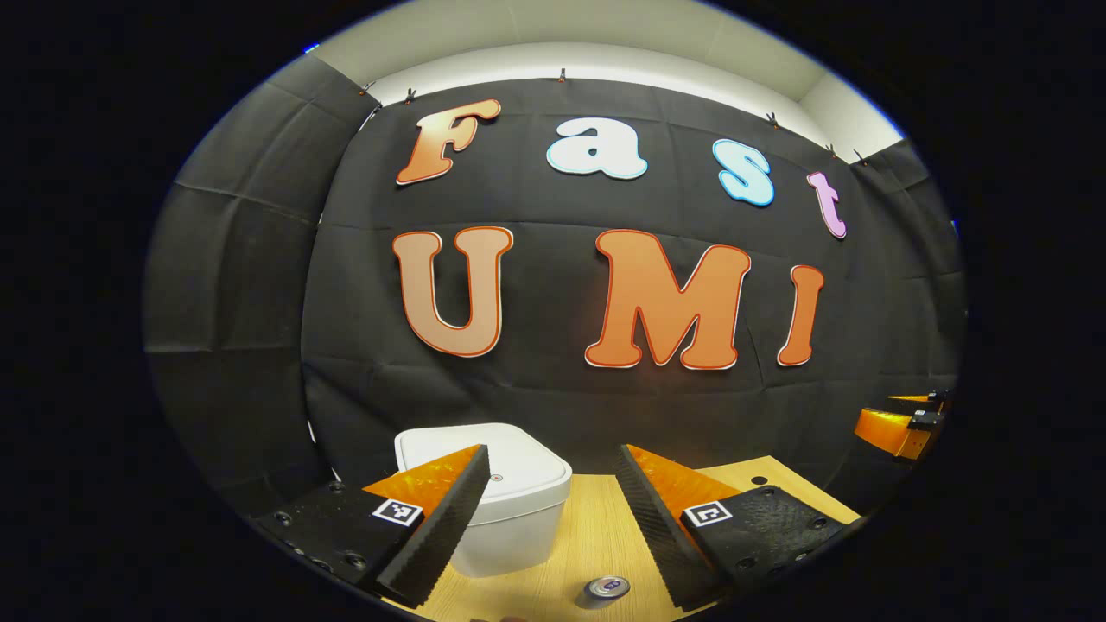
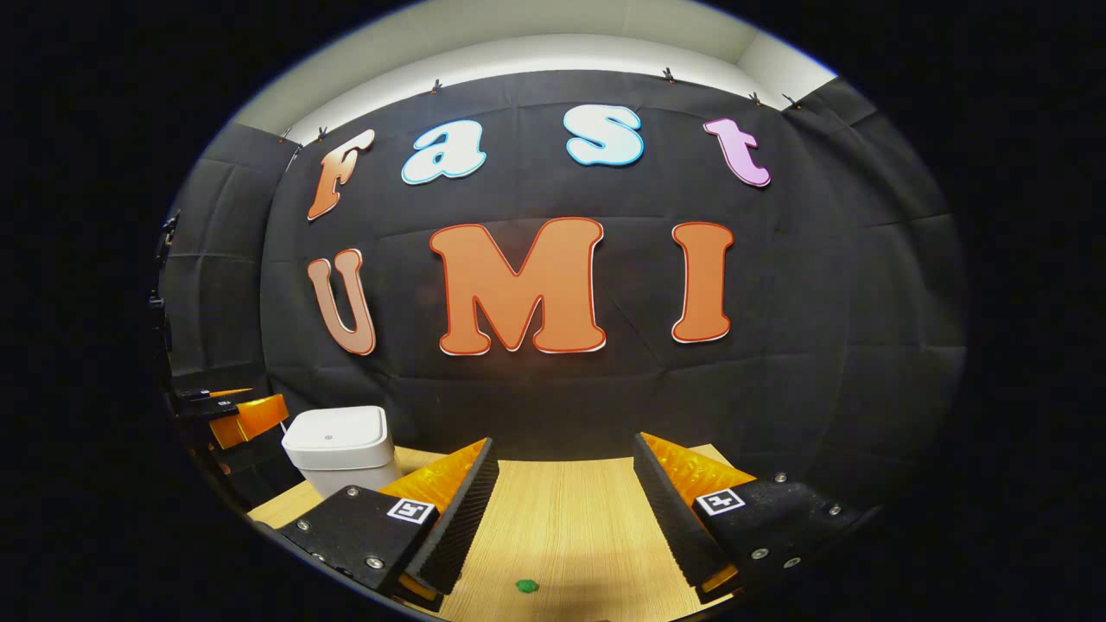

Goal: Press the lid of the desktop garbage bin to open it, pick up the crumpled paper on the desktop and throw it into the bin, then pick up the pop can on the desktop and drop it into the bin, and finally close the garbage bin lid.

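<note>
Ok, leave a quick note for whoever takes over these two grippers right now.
Left gripper: open, holding nothing, above the desk.
Right gripper: open, holding nothing.
Bin: on the desk ahead of the left gripper, lid shut.
Pop can: upright on the desk, just below the left gripper.
A small green bit lies near the right gripper.
Done: nothing.
Left: press lid open, bin paper, bin can, close lid.

Both views face the back wall from above the desk [image 1: 596,527], sharing the bin [image 2: 339,447].
</note>
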`<state>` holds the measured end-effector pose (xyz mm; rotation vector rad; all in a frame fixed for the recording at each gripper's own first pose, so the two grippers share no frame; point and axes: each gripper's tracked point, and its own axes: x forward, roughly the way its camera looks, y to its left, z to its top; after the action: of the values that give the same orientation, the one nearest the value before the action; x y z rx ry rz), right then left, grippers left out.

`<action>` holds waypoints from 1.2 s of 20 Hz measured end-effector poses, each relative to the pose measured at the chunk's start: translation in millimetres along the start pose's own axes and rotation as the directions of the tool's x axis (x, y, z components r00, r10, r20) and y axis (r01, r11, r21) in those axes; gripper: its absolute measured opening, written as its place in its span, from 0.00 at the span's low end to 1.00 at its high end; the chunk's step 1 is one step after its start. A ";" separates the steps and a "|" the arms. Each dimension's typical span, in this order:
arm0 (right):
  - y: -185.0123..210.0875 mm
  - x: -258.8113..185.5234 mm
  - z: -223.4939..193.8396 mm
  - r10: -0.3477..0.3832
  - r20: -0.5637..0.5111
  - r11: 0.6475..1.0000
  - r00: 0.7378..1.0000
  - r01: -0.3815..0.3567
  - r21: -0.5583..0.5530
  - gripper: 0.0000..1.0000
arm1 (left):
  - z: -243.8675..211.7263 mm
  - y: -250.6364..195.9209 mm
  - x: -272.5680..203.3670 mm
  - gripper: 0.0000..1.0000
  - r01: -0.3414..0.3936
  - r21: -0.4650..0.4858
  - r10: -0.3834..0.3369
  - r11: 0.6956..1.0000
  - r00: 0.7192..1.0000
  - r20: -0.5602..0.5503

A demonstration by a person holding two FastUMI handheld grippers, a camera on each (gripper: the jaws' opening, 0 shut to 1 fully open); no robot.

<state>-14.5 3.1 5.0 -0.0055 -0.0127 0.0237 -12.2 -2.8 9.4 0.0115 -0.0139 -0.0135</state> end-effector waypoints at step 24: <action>-22.1 -17.7 -2.6 -0.033 -0.001 0.999 0.999 0.033 0.012 0.94 | 9.9 -5.8 -8.0 0.94 0.003 0.027 -0.003 1.000 1.000 0.018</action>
<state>-31.7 -19.4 2.4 0.0071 -0.0121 -0.0093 -20.4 -8.6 19.1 0.0387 -0.0326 -0.0164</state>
